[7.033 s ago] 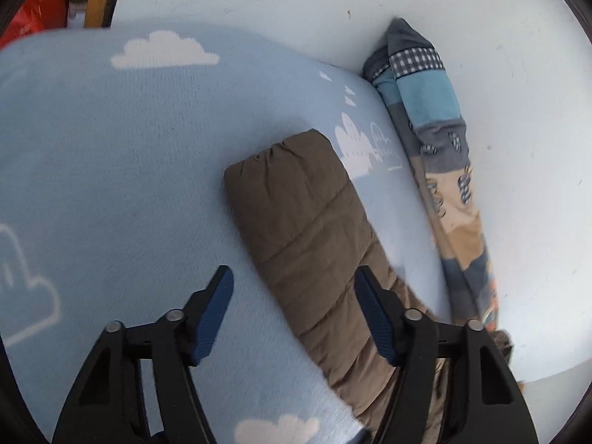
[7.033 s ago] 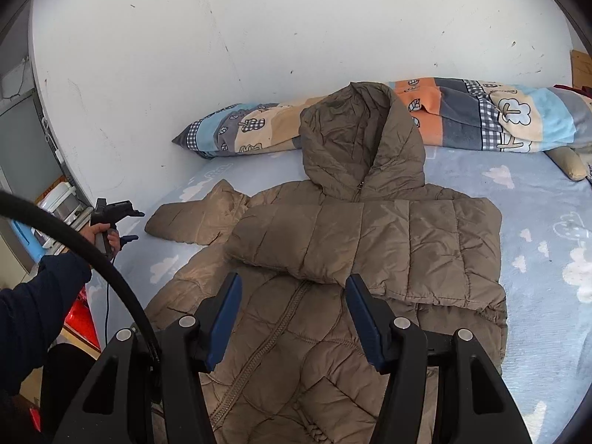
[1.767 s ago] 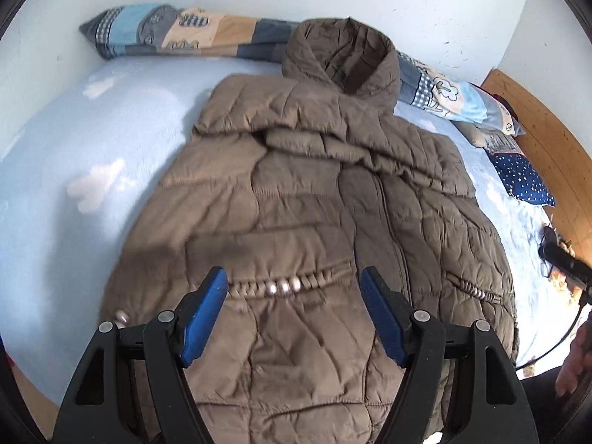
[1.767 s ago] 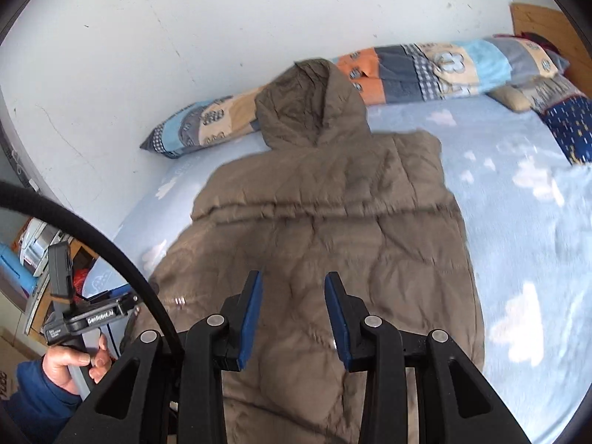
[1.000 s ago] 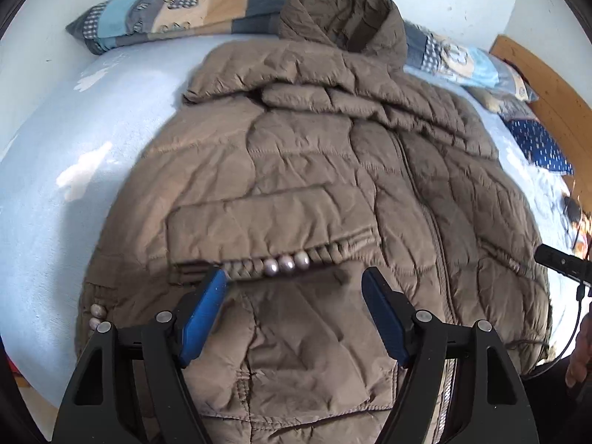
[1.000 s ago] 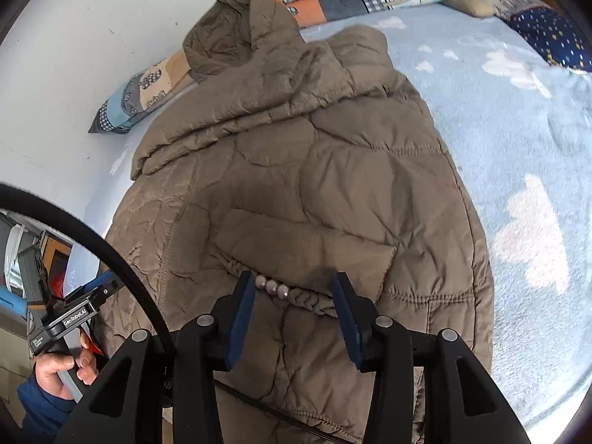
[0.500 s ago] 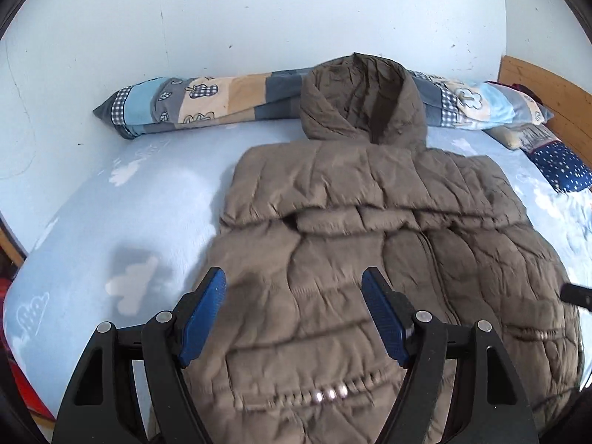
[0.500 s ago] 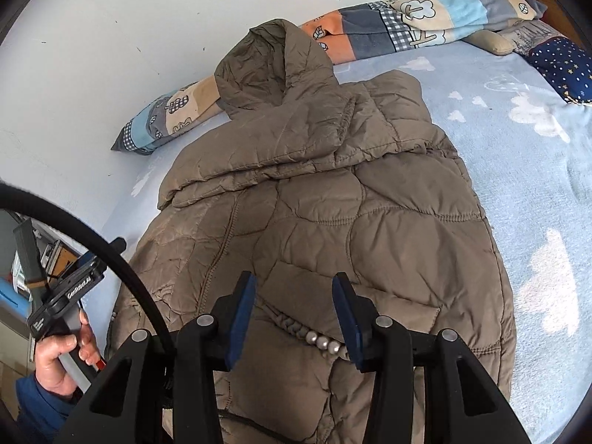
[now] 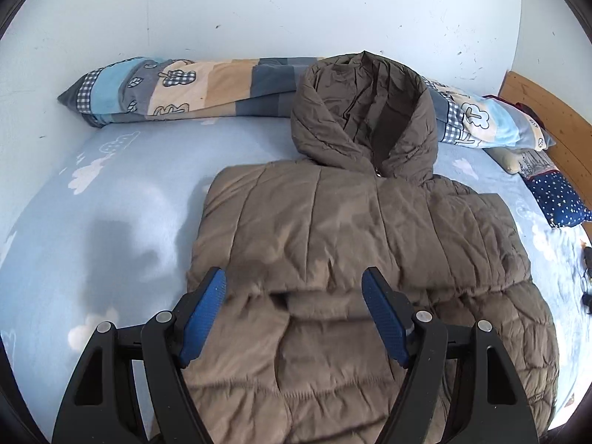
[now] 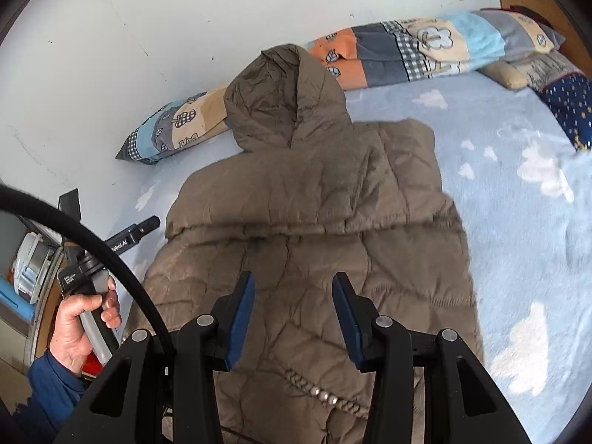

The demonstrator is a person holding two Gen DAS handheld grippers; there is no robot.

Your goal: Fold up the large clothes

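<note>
A brown quilted hooded coat [image 9: 351, 236] [image 10: 314, 229] lies face up on the light blue bed, both sleeves folded across its chest and its hood [image 9: 364, 111] [image 10: 281, 100] resting on the patchwork pillow. My left gripper [image 9: 294, 285] hangs open above the coat's lower half, nothing between its blue pads. My right gripper [image 10: 292, 288] also hovers open over the lower half, jaws narrower and empty. In the right wrist view a hand [image 10: 79, 318] holds the other gripper's handle at the bed's left edge.
A long patchwork pillow [image 9: 177, 90] [image 10: 425, 51] runs along the white wall. A dark blue starred cushion [image 9: 558, 194] [image 10: 569, 107] and a wooden headboard [image 9: 551, 114] sit at the right. Bare blue sheet [image 9: 103, 222] [image 10: 518, 222] flanks the coat. A black cable [image 10: 92, 244] arcs at left.
Both grippers have risen and drawn back from the coat's hem. The views now take in the folded sleeves, the hood and the wall instead of the pocket trim close up.
</note>
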